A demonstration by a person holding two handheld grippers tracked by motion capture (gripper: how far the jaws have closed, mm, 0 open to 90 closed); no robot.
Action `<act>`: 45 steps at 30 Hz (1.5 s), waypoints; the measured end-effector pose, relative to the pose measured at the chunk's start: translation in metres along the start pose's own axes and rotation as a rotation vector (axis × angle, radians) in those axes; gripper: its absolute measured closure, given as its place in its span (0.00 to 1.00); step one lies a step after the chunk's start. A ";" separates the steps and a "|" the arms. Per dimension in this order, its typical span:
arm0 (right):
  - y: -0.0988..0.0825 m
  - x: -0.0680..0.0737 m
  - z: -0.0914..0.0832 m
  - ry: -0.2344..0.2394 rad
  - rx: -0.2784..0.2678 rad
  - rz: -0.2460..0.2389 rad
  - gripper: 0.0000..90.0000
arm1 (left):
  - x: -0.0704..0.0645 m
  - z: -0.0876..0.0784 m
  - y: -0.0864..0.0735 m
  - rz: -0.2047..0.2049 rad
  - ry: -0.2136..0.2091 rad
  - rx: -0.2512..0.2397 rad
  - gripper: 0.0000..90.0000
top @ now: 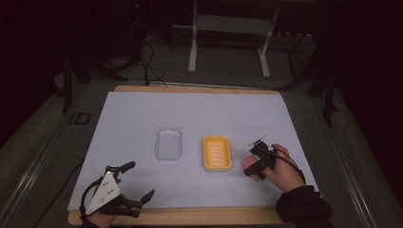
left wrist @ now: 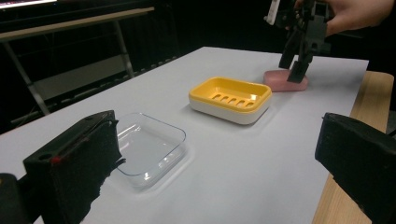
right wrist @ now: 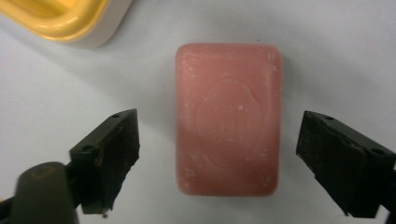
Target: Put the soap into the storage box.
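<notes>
A pink bar of soap (right wrist: 229, 119) lies flat on the white table cover, just right of the yellow soap dish (top: 217, 153). My right gripper (right wrist: 219, 149) hangs open straight above the bar, one jaw to each long side, neither touching it. From the left gripper view the soap (left wrist: 280, 84) lies beyond the dish (left wrist: 231, 98), with the right gripper (left wrist: 296, 63) pointing down over it. My left gripper (top: 140, 183) rests open near the front left edge, holding nothing. A clear plastic lid (top: 168, 142) lies left of the dish.
A white sheet (top: 142, 114) covers the wooden table, whose bare edge (top: 190, 216) runs along the front. Dark floor, cables and a white stand's legs (top: 192, 52) lie beyond the far edge.
</notes>
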State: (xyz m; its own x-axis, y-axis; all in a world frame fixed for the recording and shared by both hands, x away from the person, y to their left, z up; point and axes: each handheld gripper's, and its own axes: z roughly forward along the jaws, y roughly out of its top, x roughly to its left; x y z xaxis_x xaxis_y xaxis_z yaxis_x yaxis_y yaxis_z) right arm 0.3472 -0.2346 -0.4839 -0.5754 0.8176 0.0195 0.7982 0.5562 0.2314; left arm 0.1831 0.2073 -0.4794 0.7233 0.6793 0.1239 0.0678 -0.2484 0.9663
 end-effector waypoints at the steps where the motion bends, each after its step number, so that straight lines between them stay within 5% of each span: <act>1: 0.000 0.000 0.002 -0.002 0.005 -0.002 0.15 | 0.000 0.000 0.000 -0.001 0.000 -0.001 0.01; 13: 0.007 -0.003 0.019 -0.048 0.065 -0.001 0.31 | 0.000 0.000 0.000 -0.002 -0.003 -0.001 0.01; 24: 0.008 -0.004 0.020 -0.029 0.078 -0.018 0.35 | 0.000 0.000 0.000 0.004 -0.006 0.006 0.01; 26: 0.009 -0.002 0.018 -0.033 0.076 0.013 0.41 | 0.000 0.001 0.000 0.002 -0.005 0.007 0.01; 45: 0.007 0.001 -0.001 -0.037 0.080 0.279 0.42 | 0.000 0.001 0.000 0.002 -0.003 0.008 0.01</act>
State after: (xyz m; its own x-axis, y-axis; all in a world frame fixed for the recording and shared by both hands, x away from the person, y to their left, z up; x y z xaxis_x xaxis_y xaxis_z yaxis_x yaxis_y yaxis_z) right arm 0.3523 -0.2299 -0.4809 -0.3262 0.9446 0.0357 0.9369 0.3181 0.1447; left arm 0.1835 0.2067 -0.4798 0.7257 0.6765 0.1250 0.0719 -0.2553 0.9642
